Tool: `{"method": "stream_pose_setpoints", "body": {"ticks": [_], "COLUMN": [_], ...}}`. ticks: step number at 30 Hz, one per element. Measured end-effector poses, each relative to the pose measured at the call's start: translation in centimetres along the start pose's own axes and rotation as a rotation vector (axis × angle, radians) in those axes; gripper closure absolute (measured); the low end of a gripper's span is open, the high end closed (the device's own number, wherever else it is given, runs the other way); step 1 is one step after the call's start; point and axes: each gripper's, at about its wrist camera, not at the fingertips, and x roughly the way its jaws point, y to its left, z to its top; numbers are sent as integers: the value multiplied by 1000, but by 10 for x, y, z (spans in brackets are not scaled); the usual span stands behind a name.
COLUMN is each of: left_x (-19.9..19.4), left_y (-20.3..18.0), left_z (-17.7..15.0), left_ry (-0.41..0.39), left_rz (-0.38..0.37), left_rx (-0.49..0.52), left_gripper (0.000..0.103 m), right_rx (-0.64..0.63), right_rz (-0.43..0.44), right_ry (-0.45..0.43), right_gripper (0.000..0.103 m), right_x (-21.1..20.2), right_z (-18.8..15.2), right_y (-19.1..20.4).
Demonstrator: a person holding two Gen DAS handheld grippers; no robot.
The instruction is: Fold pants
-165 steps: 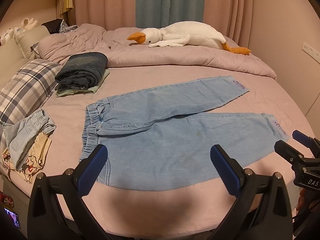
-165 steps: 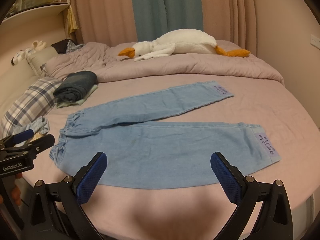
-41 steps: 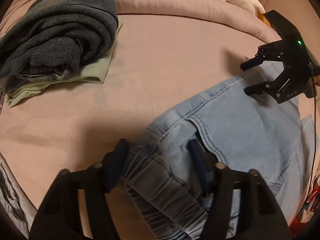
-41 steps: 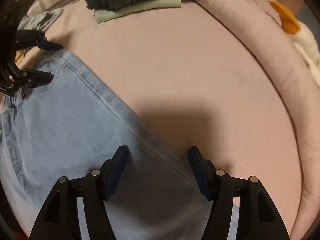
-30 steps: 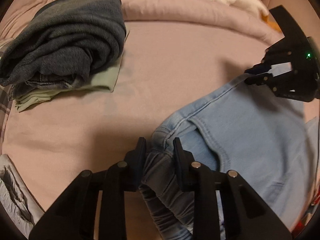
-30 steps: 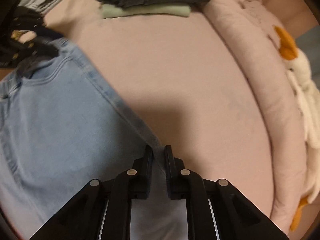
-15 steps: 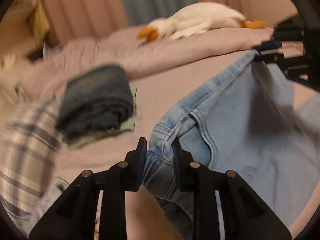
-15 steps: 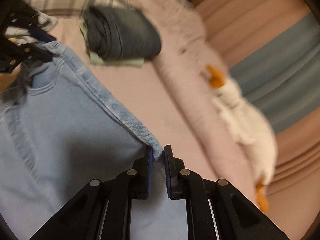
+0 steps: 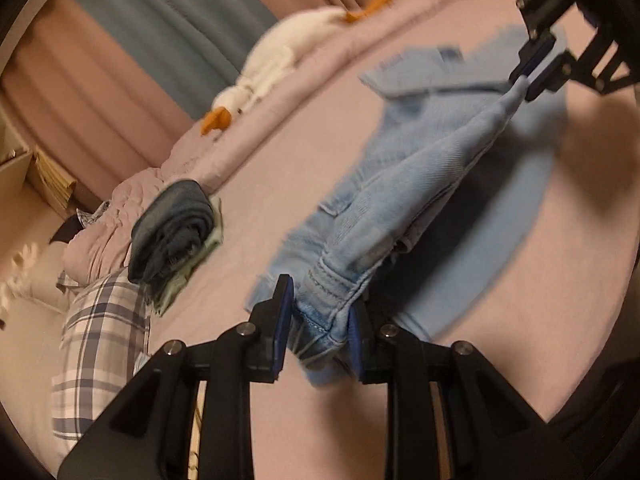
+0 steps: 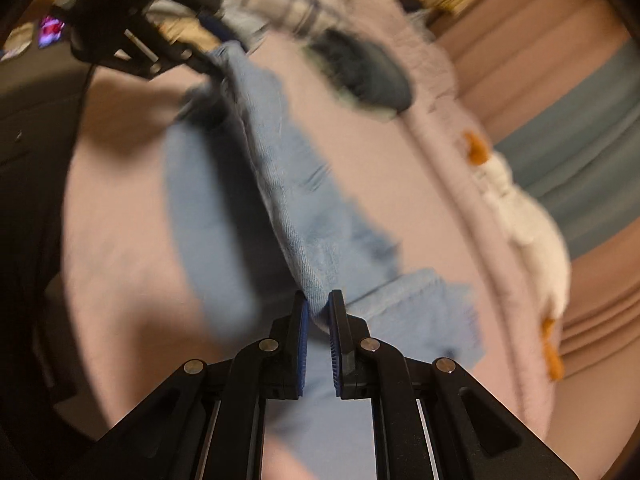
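Note:
The light blue denim pants (image 9: 404, 184) hang stretched between both grippers above the pink bed. My left gripper (image 9: 320, 320) is shut on the bunched elastic waistband. My right gripper (image 10: 318, 312) is shut on the outer edge of the pants (image 10: 304, 216) further along the leg. In the left wrist view the right gripper (image 9: 538, 70) shows at upper right, pinching the fabric. In the right wrist view the left gripper (image 10: 208, 50) shows at upper left. The lower part of the pants trails on the sheet, blurred by motion.
A folded dark denim stack on a pale green cloth (image 9: 176, 224) lies near the plaid pillow (image 9: 100, 340). A white plush goose (image 9: 276, 64) rests on the rumpled duvet along the bed's far side, by the curtains. Pink sheet (image 9: 260, 168) lies between.
Both grippers closed on the pants, then lifted them off the bed and swept them sideways. The left gripper has rolled, so its view is now tilted; the fabric is now pulled taut between them.

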Motion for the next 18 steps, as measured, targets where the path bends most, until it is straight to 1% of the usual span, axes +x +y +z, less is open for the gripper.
{"method": "stream_pose_setpoints", "body": {"ticks": [1,2,3,5,7,8,10,12,13,15,17,18], "left_x": [6,11,17,23,24,22,20,25,26,30,32,32], "left_y": [-8,-13,-16,-11,5,18,28,31,26,8,-8,-15], "left_z": [-5,-8,-10,-8,-2,1,0,-9,-15,-29,-37,-39], "left_ry": [19,28,34,20,-6,-30,-43,-12,4,31,33,25], "left_rz": [15,37,63,115,175,198,197,154,131,112,145,174], "left_rx": [35,67,103,142,134,106,66,11,6,49,111,138], "left_gripper": [77,77,77,77,77,77,76,76,76,74,73,72], "right_rx": [-3,-1,3,-5,1,28,79,131,144,117,120,132], "right_rz": [24,35,49,61,46,39,18,36,52,64,87,98], "right_ry": [19,35,49,65,59,42,9,-18,-21,3,28,33], "right_gripper": [93,93,93,93,94,94,93,93,93,93,93,93], "right_x": [10,11,19,30,29,26,15,6,6,15,27,30], "right_z": [-4,-10,-11,-10,-5,1,6,6,7,3,-3,-5], "right_y": [9,17,19,22,20,13,6,7,11,29,36,38]}}
